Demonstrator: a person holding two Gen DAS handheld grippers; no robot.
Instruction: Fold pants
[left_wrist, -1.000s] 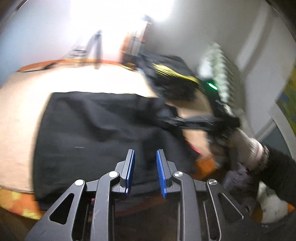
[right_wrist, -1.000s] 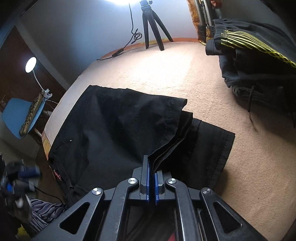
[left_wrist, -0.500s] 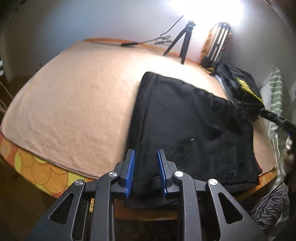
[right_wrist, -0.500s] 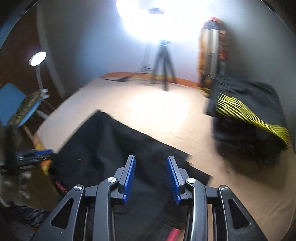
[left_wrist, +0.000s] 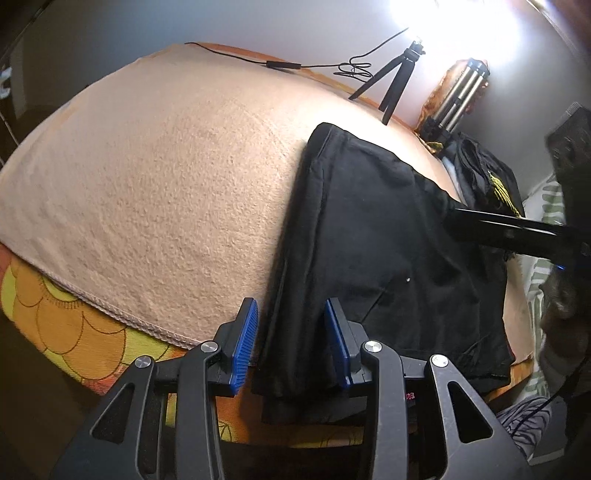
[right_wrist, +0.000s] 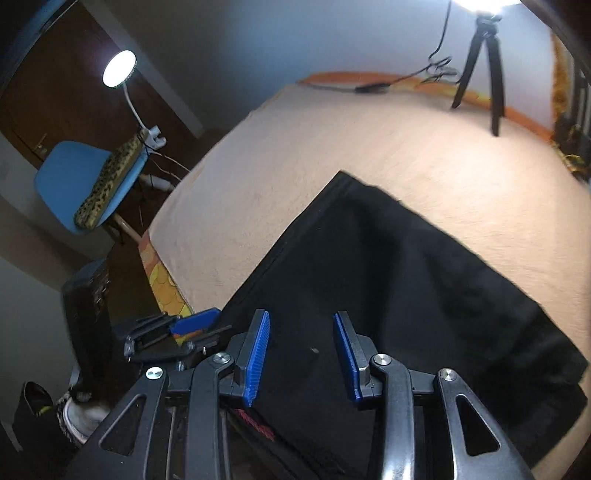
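Black pants (left_wrist: 388, 240) lie folded on the beige blanket (left_wrist: 166, 184), their near end hanging over the bed's front edge. My left gripper (left_wrist: 291, 306) hovers over the pants' left folded edge near that front edge; its jaws are opening, and the cloth shows between the blue pads (left_wrist: 243, 332) without being pressed. In the right wrist view the pants (right_wrist: 388, 277) fill the lower middle. My right gripper (right_wrist: 303, 317) stands open above them, holding nothing. Its dark frame (left_wrist: 509, 232) reaches in from the right in the left wrist view.
A small black tripod (left_wrist: 391, 81) and a cable (left_wrist: 280, 64) stand at the far side of the bed. A pile of dark clothes with yellow stripes (left_wrist: 491, 177) lies right of the pants. A blue chair (right_wrist: 85, 184) and a lamp (right_wrist: 119, 68) stand beyond the bed's left side.
My right gripper let go of the pants' folded edge, opened and swung left over the pants. My left gripper moved to the pants' left edge and its jaws widened.
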